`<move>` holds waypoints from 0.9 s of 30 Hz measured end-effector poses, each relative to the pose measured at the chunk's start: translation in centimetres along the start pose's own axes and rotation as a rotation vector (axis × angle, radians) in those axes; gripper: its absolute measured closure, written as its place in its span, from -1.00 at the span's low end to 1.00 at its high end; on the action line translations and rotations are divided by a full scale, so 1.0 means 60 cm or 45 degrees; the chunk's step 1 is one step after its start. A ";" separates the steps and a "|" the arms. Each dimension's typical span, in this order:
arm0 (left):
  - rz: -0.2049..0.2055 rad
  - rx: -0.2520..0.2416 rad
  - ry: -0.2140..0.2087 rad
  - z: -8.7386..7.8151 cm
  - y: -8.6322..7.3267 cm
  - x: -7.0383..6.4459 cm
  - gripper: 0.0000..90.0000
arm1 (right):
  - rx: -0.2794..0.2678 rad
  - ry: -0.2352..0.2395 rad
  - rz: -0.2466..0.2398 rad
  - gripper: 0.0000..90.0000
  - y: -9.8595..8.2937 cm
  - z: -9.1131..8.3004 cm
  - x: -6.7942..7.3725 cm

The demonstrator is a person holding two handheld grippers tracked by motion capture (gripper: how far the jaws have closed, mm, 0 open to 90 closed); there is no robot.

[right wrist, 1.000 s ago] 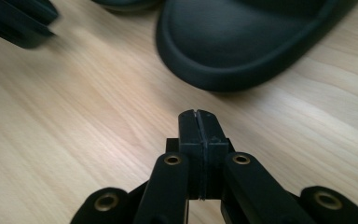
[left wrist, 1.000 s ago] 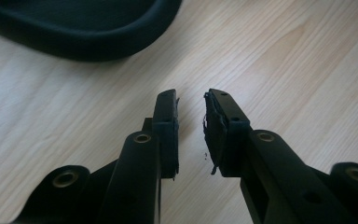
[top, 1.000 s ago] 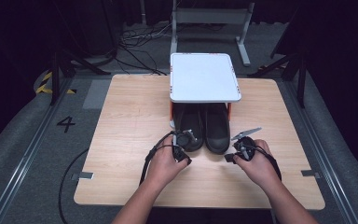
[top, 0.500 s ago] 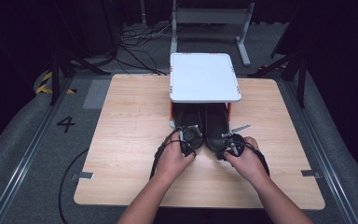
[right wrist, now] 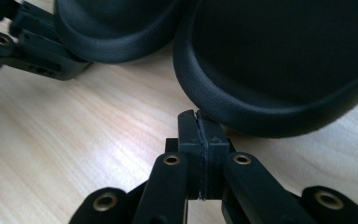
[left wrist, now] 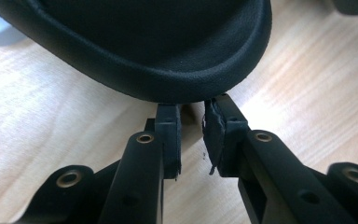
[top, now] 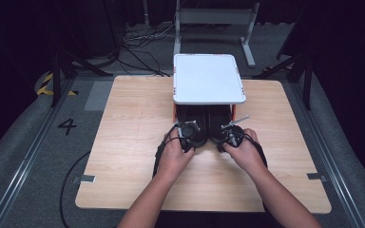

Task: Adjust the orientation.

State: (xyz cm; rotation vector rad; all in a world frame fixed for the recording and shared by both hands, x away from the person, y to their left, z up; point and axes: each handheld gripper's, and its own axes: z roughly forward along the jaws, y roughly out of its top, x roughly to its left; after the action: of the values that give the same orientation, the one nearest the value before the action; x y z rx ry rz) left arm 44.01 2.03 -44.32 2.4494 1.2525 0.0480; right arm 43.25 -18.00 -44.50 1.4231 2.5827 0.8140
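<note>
Now that both hands have moved up to the shoes, the left gripper [left wrist: 192,135] is a little open at the left shoe [left wrist: 158,46], and the right gripper [right wrist: 197,140] is closed, empty, touching the right shoe [right wrist: 279,60]; maybe pushing comes next.

— What sits where on the bench [top: 123,142]?

— A small raised shelf [top: 208,78] stands at the far middle. Two shoes lie side by side under it, heels toward the person: the left shoe [top: 196,128], the right shoe [top: 217,124].

— And the grippers?

— The left gripper [top: 187,130] is at the left shoe's heel, the right gripper [top: 230,134] at the right shoe's heel, hands just behind them.
</note>
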 end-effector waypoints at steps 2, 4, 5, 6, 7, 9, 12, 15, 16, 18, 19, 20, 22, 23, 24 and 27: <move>-0.011 0.008 0.003 0.000 0.008 0.006 0.69 | -0.012 -0.002 0.003 0.99 0.004 0.003 -0.002; -0.015 0.007 0.018 0.002 0.015 0.011 0.69 | -0.012 0.008 0.015 0.99 0.007 0.004 -0.006; -0.011 0.002 0.026 0.003 0.018 0.013 0.69 | -0.014 0.013 0.017 0.99 0.007 0.004 -0.007; -0.020 -0.006 0.035 0.003 0.022 0.014 0.68 | -0.014 0.015 0.021 0.99 0.009 0.005 -0.008; -0.024 -0.021 0.037 0.004 0.026 0.016 0.68 | -0.017 0.014 0.021 0.98 0.010 0.005 -0.009; -0.035 -0.022 0.037 0.004 0.031 0.018 0.68 | -0.026 -0.004 0.029 0.98 0.014 0.007 -0.014; -0.054 -0.016 0.041 0.006 0.044 0.021 0.69 | -0.035 0.016 0.042 0.99 0.022 0.009 -0.025; -0.060 -0.051 0.083 0.001 0.052 0.029 0.67 | -0.043 0.007 0.045 0.99 0.028 0.010 -0.030; -0.080 -0.058 0.094 -0.002 0.054 0.032 0.67 | -0.043 0.003 0.042 0.98 0.032 0.011 -0.032; -0.088 -0.045 0.077 -0.003 0.057 0.037 0.61 | -0.052 0.010 0.044 0.98 0.040 0.014 -0.037; -0.098 -0.049 0.077 -0.002 0.057 0.037 0.60 | -0.060 0.004 0.046 0.97 0.043 0.016 -0.039; -0.093 -0.046 0.084 -0.002 0.057 0.036 0.59 | -0.053 0.009 0.049 0.97 0.045 0.018 -0.041; -0.079 -0.061 0.107 -0.005 0.053 0.032 0.58 | -0.051 0.040 0.068 0.94 0.047 0.022 -0.043; -0.079 -0.061 0.107 -0.005 0.053 0.032 0.56 | -0.051 0.040 0.068 0.94 0.047 0.022 -0.043; -0.082 -0.055 0.106 -0.008 0.048 0.030 0.56 | -0.050 0.043 0.066 0.90 0.046 0.025 -0.042; -0.065 -0.072 0.073 -0.021 0.035 0.027 0.48 | -0.071 0.061 0.050 0.86 0.038 0.019 -0.040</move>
State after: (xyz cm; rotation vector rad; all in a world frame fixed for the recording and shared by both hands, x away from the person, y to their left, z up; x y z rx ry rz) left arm 46.35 2.63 -42.64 2.3819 1.3193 0.1386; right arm 46.69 -18.52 -44.79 1.4608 2.5525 0.9285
